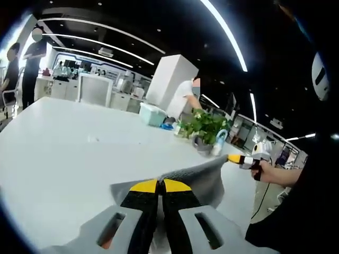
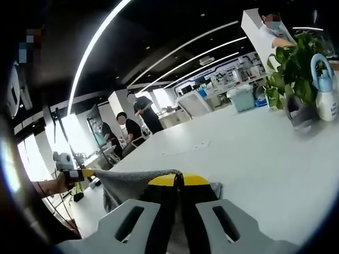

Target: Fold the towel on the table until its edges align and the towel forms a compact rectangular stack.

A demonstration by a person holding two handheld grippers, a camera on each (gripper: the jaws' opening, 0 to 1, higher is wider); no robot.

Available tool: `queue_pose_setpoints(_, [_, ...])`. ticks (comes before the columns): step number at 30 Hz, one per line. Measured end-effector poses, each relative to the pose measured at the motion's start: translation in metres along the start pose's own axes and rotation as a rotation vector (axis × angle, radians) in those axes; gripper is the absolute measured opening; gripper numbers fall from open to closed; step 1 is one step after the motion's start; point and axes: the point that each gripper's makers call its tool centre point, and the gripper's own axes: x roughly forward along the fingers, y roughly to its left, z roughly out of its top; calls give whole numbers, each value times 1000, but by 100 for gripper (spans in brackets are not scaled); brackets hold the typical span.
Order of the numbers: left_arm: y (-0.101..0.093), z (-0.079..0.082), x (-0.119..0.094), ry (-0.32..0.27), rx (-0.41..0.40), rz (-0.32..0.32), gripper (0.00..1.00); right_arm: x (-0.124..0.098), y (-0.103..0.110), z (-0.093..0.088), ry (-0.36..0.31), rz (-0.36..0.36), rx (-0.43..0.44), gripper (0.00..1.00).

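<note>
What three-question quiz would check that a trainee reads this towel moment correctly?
1. True or false: both hand-held grippers are shut on the towel.
2. Which stands nearest the plant? A) a white bottle B) a stack of books C) a laptop
3. Fill in: the towel hangs stretched between the left gripper and the ____ gripper.

Key: 1 true. 2 A, the bottle. 3 right; its jaws close at.
</note>
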Motion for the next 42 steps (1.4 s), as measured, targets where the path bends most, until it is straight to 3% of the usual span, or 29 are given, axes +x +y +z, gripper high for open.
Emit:
queue_pose_setpoints(31, [39,-20,39,58,-25,46,2,41,-30,-18,81,-46,54,0])
queue_pose_setpoints(42, [56,-35,55,90,-102,71,2,55,-42,-31,122,-69,79,0])
